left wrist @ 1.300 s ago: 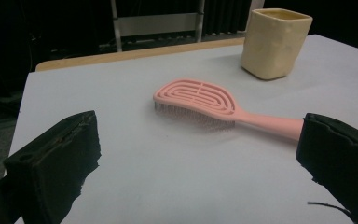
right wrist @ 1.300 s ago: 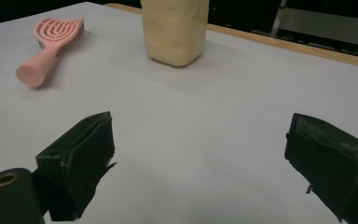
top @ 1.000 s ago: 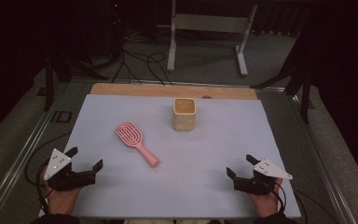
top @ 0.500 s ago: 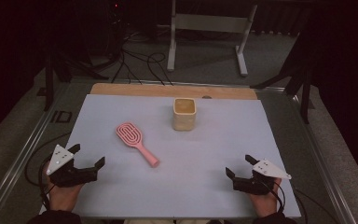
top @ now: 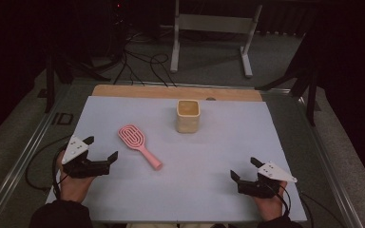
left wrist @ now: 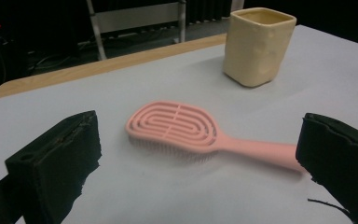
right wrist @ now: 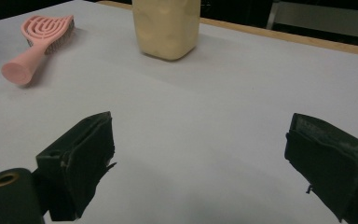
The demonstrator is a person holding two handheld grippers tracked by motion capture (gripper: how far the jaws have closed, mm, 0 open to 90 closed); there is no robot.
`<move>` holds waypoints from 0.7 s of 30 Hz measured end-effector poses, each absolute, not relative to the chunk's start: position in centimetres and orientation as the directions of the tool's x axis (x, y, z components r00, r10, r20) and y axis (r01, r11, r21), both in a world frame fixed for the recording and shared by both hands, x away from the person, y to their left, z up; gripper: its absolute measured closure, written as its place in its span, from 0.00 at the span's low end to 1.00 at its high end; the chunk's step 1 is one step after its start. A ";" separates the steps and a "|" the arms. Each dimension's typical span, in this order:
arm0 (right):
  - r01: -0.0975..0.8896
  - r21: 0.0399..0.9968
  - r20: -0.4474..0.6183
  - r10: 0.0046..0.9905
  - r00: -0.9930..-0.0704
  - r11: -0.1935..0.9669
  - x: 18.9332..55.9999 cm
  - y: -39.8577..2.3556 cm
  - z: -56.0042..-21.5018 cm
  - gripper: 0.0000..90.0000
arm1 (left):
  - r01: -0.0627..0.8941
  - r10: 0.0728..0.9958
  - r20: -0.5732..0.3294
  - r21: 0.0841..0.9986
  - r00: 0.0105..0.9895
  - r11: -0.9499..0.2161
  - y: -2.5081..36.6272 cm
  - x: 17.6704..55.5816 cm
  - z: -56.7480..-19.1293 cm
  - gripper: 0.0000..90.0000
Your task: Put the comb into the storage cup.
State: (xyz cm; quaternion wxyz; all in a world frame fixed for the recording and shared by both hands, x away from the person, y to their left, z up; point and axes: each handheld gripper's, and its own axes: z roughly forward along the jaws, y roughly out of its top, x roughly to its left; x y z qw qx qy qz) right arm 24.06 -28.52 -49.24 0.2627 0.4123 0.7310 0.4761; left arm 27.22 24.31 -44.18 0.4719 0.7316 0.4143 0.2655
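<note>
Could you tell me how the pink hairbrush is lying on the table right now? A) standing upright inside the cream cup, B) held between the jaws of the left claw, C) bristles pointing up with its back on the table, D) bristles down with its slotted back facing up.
D: in the left gripper view the pink hairbrush shows its slotted back on top with the bristles against the table, apart from the cream cup and ahead of the open left claw.

The hairbrush looks like smooth pink plastic with a matt sheen, its vented back moulded in curved ribs. The cup is cream-coloured, matt and slightly uneven on its walls. The desk has a pale, matt, paper-like cover, with a bare wooden strip along its far edge. The left gripper carries rough, black, foam-like pads with ragged edges.
</note>
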 end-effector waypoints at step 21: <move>0.356 0.911 0.012 0.852 -0.524 0.206 24.1 -28.5 -49.3 0.09 | 0.401 0.854 -0.030 0.892 0.519 -0.212 22.6 30.5 -44.1 0.02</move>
